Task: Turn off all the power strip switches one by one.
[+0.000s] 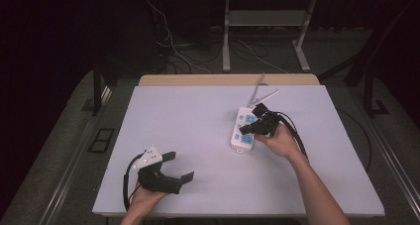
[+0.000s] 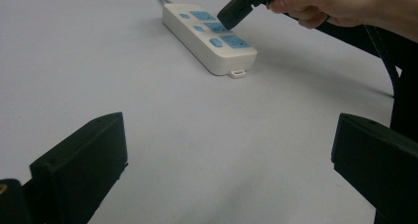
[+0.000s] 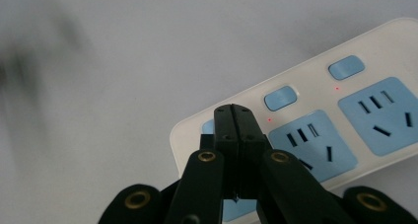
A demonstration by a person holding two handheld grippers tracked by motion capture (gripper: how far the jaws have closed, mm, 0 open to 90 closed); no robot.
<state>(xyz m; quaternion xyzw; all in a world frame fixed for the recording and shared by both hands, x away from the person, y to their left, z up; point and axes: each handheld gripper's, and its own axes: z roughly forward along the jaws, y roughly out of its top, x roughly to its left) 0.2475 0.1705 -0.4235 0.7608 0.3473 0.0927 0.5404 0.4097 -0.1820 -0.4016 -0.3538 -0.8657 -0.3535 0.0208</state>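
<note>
We see a white power strip (image 1: 242, 131) lying on the pale table (image 1: 198, 131), right of the middle, its cord (image 1: 258, 88) running off toward the far edge. It carries blue sockets (image 3: 315, 137) and small blue switches (image 3: 281, 97); in the right gripper view we count 2 tiny red lights beside the switches. The right gripper (image 1: 250, 127) sits over the strip's near end, its 2 jaws pressed together with nothing between them. The tip seems to rest on a switch at that end, though it hides the spot. The left gripper (image 1: 179, 166) lies near the front left of the table, well apart from the strip, jaws spread wide and empty.
</note>
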